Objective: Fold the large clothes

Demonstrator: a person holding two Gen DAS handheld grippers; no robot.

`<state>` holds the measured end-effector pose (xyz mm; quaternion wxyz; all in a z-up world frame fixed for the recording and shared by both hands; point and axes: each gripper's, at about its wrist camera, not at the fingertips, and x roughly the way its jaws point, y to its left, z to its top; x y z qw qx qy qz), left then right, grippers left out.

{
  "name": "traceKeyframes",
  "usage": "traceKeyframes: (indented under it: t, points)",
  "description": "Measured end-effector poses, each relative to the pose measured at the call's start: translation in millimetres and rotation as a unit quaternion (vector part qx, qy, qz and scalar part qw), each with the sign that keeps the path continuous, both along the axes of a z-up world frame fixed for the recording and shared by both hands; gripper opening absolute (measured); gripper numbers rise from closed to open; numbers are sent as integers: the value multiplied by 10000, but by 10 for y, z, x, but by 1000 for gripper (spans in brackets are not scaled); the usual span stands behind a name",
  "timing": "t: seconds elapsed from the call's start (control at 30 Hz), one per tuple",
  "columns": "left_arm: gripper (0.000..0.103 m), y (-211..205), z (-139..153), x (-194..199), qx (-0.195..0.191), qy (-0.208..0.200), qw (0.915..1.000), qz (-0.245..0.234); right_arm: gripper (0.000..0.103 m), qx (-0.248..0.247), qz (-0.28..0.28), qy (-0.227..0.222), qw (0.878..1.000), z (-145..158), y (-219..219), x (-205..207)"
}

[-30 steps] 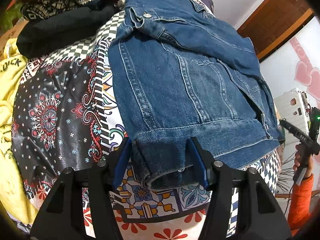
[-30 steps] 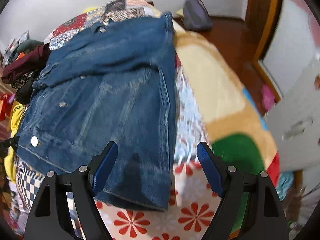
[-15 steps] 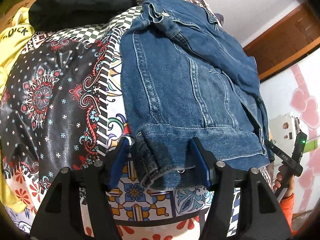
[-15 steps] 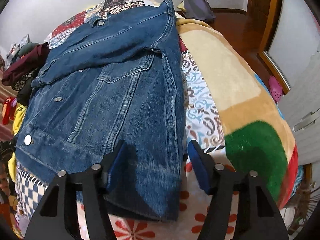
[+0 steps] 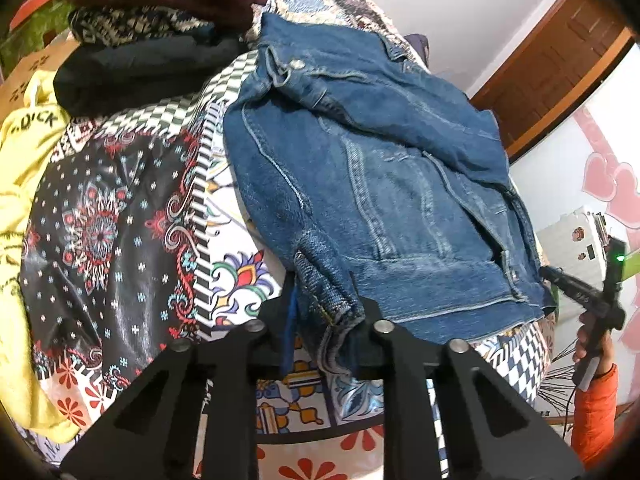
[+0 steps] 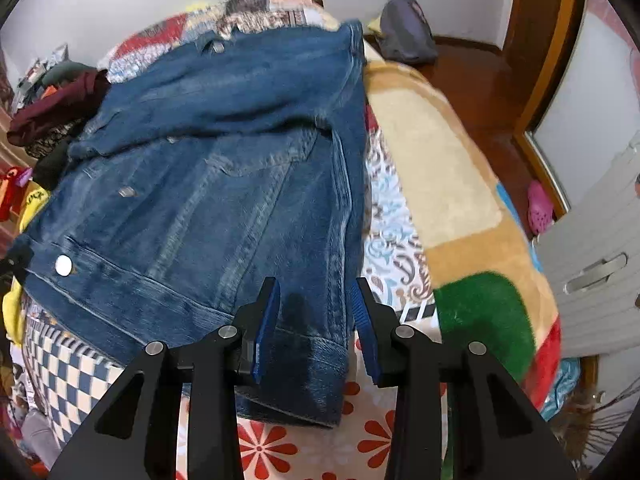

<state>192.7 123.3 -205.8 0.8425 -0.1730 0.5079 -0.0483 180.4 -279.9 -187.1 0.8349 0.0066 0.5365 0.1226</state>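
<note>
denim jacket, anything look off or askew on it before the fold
The denim jacket lies mostly flat, but its near left hem corner is bunched up in the left gripper. The right gripper straddles the opposite hem corner.

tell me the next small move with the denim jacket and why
Probably close the right tongs on the hem. They straddle the near right corner of the denim jacket with a gap still showing, while the left tongs already pinch the bunched left corner. With both corners held, the hem could be lifted toward the collar.
</note>
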Motion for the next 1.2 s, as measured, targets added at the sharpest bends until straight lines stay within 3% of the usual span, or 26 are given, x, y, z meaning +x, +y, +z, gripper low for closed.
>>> traceKeyframes:
  t: [0.07, 0.2, 0.33, 0.5, 0.63, 0.9, 1.03, 1.17, 1.2]
  points:
    - [13, 19, 70, 32, -65, -103, 9999, -9, 34, 123, -42, 265, 9996, -160, -26, 34]
    - [11, -2, 195, 83, -64, -271, 9996, -84, 36, 388, -128, 260, 9988, -200, -55, 64]
    - [11, -26, 299, 183, 11, -461, 9988, -162, 16, 371, 18, 146, 9992, -153, 9, 123]
    - [11, -28, 518, 347, 43, -770, 9967, -233, 14, 515, 233, -223, 9982, 164, 126, 243]
    - [10, -34, 721, 601, 82, -974, 9949, -253, 14, 582, 358, -752, 9948, 602, 191, 431]
    - [10, 98, 1189, 1379, 397, -1513, 9877, -35, 13, 359, 180, -1635, 9857, 1185, 291, 1220]
    - [10, 193, 1210, 1847, 480, -1573, 9862, 177, 13, 384, -59, -1743, 9839, 1218, 338, 1703]
    - [10, 234, 1038, 2342, 538, -1385, 9885, 297, 12, 309, -237, -1633, 9858, 1045, 433, 2207]
    - [10, 237, 959, 2481, 593, -1311, 9891, 312, 6, 266, -262, -1610, 9862, 1012, 437, 2274]
